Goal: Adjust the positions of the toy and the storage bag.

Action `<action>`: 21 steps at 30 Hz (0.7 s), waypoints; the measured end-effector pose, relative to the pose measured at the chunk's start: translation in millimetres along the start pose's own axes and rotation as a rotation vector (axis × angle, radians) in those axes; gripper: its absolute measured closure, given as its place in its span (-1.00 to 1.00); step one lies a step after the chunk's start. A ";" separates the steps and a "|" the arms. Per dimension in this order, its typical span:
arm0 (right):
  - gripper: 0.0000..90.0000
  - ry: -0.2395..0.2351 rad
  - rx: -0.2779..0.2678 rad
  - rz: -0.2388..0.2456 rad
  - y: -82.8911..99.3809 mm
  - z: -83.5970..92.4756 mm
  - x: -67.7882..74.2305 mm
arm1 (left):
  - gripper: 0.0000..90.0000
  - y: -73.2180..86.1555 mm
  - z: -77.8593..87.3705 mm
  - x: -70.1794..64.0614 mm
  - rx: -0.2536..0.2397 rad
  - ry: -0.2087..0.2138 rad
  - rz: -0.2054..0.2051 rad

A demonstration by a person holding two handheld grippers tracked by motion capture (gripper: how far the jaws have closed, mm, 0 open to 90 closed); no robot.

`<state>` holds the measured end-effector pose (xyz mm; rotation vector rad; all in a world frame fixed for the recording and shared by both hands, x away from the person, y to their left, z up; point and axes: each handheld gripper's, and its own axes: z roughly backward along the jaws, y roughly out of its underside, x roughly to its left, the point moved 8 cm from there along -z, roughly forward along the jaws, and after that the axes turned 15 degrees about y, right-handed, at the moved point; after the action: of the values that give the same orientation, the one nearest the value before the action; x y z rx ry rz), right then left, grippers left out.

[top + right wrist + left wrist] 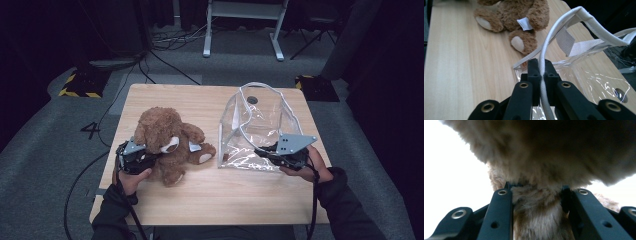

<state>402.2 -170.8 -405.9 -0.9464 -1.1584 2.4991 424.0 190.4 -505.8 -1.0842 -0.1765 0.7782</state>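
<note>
Left claw (pixel 150 159) clamps fluffy brown teddy bear (pixel 167 137), right claw (pixel 540 72) pinches clear plastic bag's white piped rim (pixel 564 27) at 3 o'clock; thin rim may slip, mouth collapsing

Teddy bear (pixel 554 152) head cut off by left gripper view's top edge

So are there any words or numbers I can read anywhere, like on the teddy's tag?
"4": white number marked on the grey floor, left of the table.
White tag on the teddy bear: nothing readable on it.
Small round label on the clear bag: too small to read.
</note>
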 end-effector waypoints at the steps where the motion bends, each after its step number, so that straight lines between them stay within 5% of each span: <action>1: 0.93 -0.006 -0.008 -0.005 1.3 5.5 2.9 | 0.48 0.2 -0.1 -0.2 -0.001 0.001 0.002; 11: 0.81 -0.003 -0.030 -0.028 7.1 23.8 8.2 | 0.48 0.2 -0.4 -0.2 -0.003 0.003 0.006; 15: 0.63 0.033 -0.070 -0.070 1.5 40.2 -3.2 | 0.48 0.5 -0.4 -0.3 -0.006 0.006 0.008; 21: 0.40 0.107 -0.056 -0.105 1.2 47.4 -22.8 | 0.48 0.5 -0.6 -0.9 -0.003 0.009 0.005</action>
<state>389.4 -210.3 -373.6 -0.9942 -1.2173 2.3156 423.4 189.5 -506.3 -1.0911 -0.1678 0.7777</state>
